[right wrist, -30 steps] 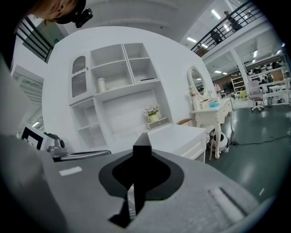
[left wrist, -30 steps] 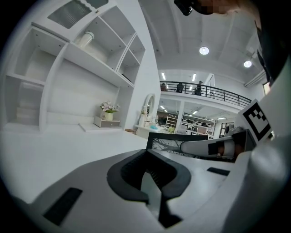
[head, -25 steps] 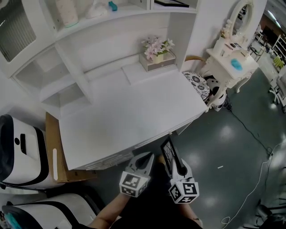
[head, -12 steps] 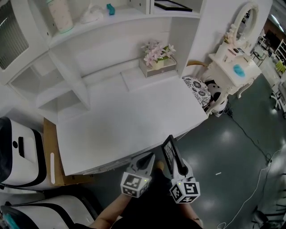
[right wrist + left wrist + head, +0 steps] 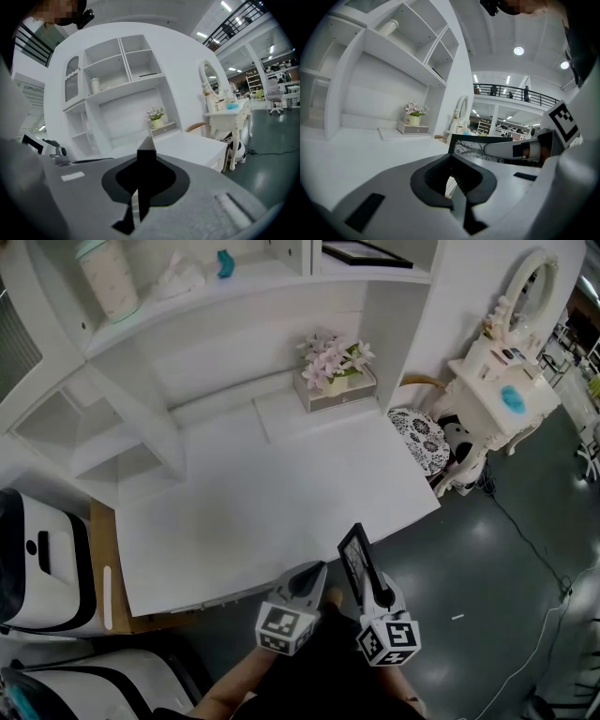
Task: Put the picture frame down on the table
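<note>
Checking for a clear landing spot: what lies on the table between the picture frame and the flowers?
Nothing: the head view shows bare white table between the picture frame and the flowers.

Head view: high up, steeply down over white desk (image 5: 262, 502); left gripper (image 5: 312, 571) and right gripper (image 5: 367, 582) at bottom edge.
Gripper views: low, side by side, close to desk front, facing shelves (image 5: 187, 381).
All three share desk, shelves, flower box (image 5: 336, 371).
</note>
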Tool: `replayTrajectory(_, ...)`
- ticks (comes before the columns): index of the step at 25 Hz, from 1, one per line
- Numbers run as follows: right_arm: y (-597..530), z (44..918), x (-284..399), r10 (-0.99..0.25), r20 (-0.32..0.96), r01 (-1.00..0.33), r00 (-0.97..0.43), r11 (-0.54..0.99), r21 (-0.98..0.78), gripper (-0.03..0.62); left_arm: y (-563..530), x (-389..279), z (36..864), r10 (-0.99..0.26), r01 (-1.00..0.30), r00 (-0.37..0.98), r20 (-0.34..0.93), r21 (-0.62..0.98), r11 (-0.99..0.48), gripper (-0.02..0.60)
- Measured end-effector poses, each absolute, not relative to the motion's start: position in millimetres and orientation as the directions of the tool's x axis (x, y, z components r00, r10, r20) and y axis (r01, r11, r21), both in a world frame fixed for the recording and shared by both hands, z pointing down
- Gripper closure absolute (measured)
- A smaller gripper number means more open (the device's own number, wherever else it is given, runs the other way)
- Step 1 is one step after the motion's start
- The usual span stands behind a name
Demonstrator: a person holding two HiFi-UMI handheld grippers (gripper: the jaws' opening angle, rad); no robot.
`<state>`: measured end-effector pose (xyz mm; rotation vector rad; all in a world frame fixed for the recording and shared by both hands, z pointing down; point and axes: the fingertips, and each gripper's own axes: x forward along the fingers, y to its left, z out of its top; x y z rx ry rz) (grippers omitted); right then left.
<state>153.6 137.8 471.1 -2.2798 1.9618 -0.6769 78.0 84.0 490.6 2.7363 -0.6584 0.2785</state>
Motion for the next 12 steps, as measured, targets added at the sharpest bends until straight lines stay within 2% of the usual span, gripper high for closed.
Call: replayTrajectory(12, 85.8, 475.6, 188.4, -0.955, 0.296, -0.932, -0.001, -0.107, -0.347, 0.580, 40.5, 106.9, 494.7, -0.477, -0.544, 0.832, 0.282, 0.251, -0.801, 0.569)
